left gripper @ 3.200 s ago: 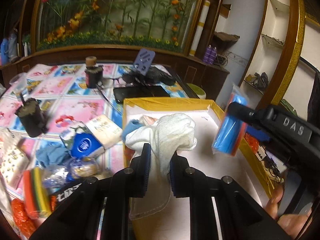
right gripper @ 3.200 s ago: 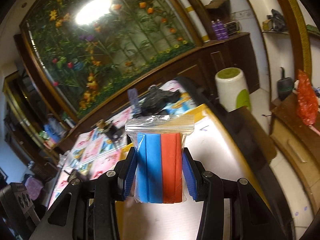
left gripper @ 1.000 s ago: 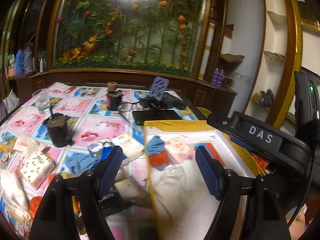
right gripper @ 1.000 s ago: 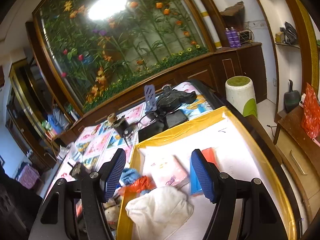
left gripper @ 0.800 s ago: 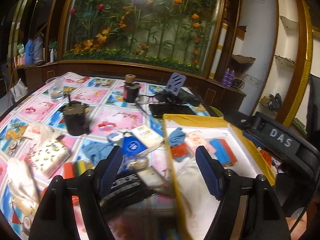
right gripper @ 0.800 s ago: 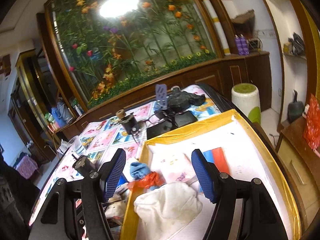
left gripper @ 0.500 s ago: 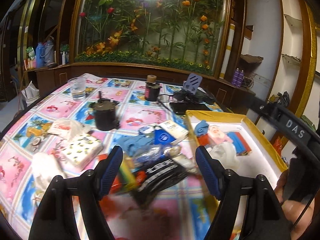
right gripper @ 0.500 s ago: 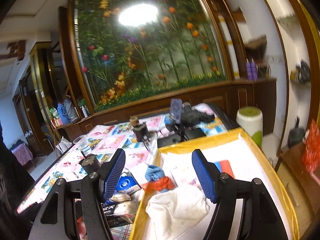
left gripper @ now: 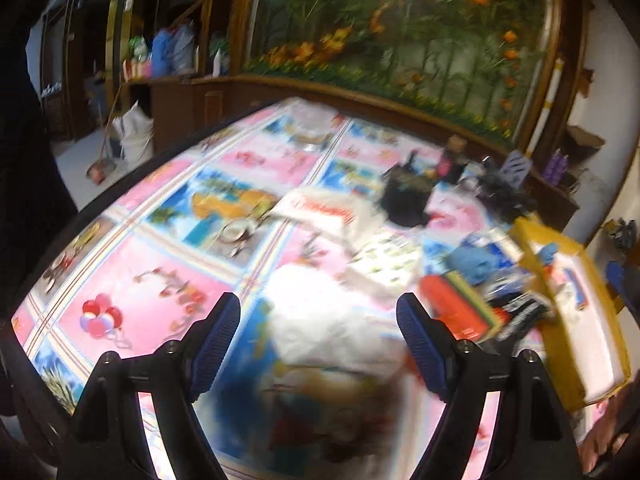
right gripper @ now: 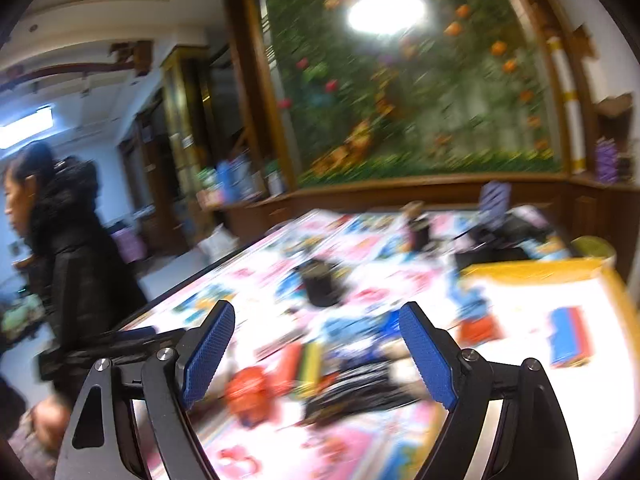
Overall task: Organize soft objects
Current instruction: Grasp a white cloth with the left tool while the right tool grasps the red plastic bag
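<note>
Far left of the left wrist view is just bare patterned tabletop [left gripper: 168, 248] — the loose soft stuff sits further right: a white plastic bag [left gripper: 332, 312] right ahead between the pads, a patterned tissue pack [left gripper: 384, 260] behind it, then the stack of coloured sponges [left gripper: 456, 304] and a blue cloth [left gripper: 472, 258]. Rightmost is the yellow-rimmed box [left gripper: 528, 240], already holding a few pieces, so my guess is it's the collection spot and the pile beside it is what's left to sort.

Left hand-held gripper [left gripper: 318, 340] has its jaws opening wide, nothing clamped; the bag is in front of it, not gripped. Right hand-held gripper [right gripper: 316, 344] — same deal, jaws opening, empty, over the blurry pile. The bagged blue-and-red sponges [right gripper: 570, 336] lie in the box.
</note>
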Motion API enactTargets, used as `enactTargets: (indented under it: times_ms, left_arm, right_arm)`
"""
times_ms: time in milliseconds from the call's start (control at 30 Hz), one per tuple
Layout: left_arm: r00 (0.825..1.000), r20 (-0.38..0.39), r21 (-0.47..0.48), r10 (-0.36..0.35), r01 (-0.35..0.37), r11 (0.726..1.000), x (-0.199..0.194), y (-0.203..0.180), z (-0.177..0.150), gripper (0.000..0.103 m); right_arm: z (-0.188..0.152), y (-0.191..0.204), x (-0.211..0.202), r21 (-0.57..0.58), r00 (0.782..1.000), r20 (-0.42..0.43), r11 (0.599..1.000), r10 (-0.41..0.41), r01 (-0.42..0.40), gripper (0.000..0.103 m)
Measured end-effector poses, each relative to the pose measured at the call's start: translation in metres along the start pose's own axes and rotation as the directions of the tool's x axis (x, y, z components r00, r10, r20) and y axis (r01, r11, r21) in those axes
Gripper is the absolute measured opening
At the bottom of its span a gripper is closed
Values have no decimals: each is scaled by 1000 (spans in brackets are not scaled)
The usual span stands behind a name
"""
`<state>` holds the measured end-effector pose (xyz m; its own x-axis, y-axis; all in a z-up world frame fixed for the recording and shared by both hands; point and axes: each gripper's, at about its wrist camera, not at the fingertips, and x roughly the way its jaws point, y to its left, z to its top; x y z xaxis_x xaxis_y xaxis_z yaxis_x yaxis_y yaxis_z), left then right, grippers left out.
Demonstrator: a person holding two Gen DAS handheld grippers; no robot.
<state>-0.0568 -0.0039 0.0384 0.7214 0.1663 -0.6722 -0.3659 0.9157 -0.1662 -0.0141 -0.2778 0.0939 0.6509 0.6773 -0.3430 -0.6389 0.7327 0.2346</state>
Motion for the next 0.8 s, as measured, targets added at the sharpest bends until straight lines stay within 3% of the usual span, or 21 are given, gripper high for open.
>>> enactTargets:
  times_ms: [67,133,233,333,467,500,533,567,733,800]
  left_arm:
    - [998,-59,-25,6,-7,1000,13,12,-2,80]
    - [993,-116,-67,-36,28,997,25,21,-4,80]
    - [989,-133,-63,-59,51,997,31,17,-1,81]
    - [982,-189,-26,-3,-2,1000,47,10,0,80]
    - [983,-180,12,41,-39,999,53,3,0,38]
    - [984,-177,10,28,-27,1000,53,3,0,34]
    - [984,-176,-7,-2,1,1000,53,5,1,21]
    - [984,-177,-29,-29,25,999,54,8,1,16]
    - [995,-55,-131,-78,70,989,38,25,9,16]
    - [997,-9,-152,-81,79,985,32,28,12,16]
  right_arm:
    - [-5,6,12,-1,998,-50,999,47,-47,88]
    - [-10,12,19,-9,995,-77,998,63,-64,88]
    - [-15,21,22,-33,993,-89,997,72,-75,88]
    - [-19,27,26,-46,990,-115,995,83,-89,88]
    - [-23,32,34,-61,980,-168,991,108,-120,88]
    - [-24,34,36,-70,977,-181,989,116,-130,88]
    - [-25,35,35,-77,974,-192,987,121,-138,88]
    - [-28,39,37,-89,970,-208,985,129,-150,88]
    - [-41,60,54,-175,949,-286,967,131,-186,87]
    - [-46,67,64,-199,940,-322,962,117,-188,76]
